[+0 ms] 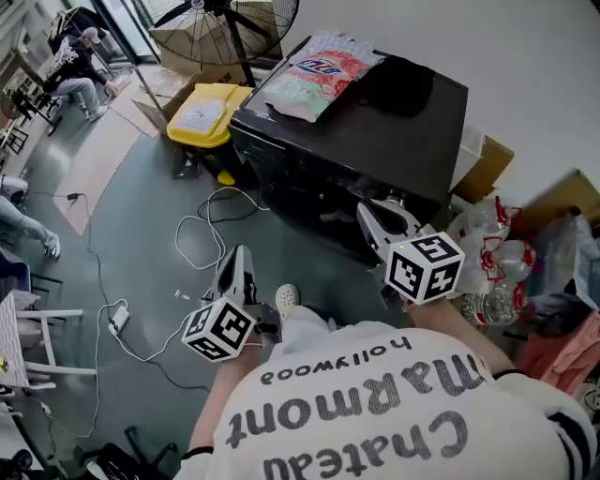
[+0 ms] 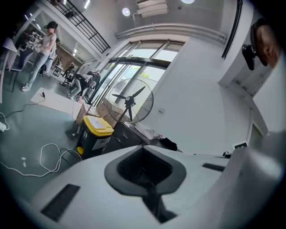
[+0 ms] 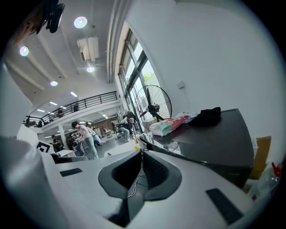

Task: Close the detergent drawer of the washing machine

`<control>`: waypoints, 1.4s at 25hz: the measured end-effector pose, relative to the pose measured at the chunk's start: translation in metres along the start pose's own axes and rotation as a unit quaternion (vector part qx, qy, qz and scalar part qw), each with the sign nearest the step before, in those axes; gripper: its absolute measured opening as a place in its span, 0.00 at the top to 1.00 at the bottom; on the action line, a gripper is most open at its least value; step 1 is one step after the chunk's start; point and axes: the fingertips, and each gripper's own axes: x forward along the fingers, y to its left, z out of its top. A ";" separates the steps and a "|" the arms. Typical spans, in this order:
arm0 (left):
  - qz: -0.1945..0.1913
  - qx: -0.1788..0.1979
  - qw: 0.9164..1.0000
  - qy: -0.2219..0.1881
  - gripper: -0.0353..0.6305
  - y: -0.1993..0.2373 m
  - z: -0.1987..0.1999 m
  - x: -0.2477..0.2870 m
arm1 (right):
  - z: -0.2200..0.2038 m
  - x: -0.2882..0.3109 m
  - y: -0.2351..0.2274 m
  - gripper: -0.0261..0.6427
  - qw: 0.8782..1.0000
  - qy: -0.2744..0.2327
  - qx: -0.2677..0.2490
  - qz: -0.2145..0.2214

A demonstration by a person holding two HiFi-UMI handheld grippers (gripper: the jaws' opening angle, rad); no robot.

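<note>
The black washing machine (image 1: 375, 131) stands ahead of me, its front (image 1: 309, 187) in shadow. I cannot make out its detergent drawer in any view. My left gripper (image 1: 234, 258) hangs over the floor, well short of the machine's front, with its jaws shut on nothing. In the left gripper view the gripper (image 2: 144, 147) points toward the machine (image 2: 123, 134). My right gripper (image 1: 373, 214) is close to the machine's front right corner, shut and empty. From the right gripper (image 3: 141, 151), the right gripper view looks along the machine's top (image 3: 214, 138).
A detergent bag (image 1: 314, 75) and a black cloth (image 1: 394, 84) lie on the machine. A yellow-lidded bin (image 1: 202, 112) and a standing fan (image 1: 225, 19) are to its left. Cables (image 1: 202, 234) trail over the floor. Plastic bottles (image 1: 487, 253) and a cardboard box (image 1: 483, 164) crowd the right.
</note>
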 end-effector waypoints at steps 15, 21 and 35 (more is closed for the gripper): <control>0.016 0.004 1.000 0.015 0.94 0.008 -0.015 -0.035 | -0.032 -0.008 0.016 0.91 0.999 0.031 0.006 0.001; 0.021 0.002 1.000 0.023 0.94 0.017 -0.020 -0.037 | -0.039 -0.006 0.015 0.91 0.999 0.036 0.009 -0.006; 0.019 0.002 0.999 0.030 0.94 0.023 -0.014 -0.025 | -0.024 -0.004 0.001 0.91 0.999 0.021 0.010 -0.028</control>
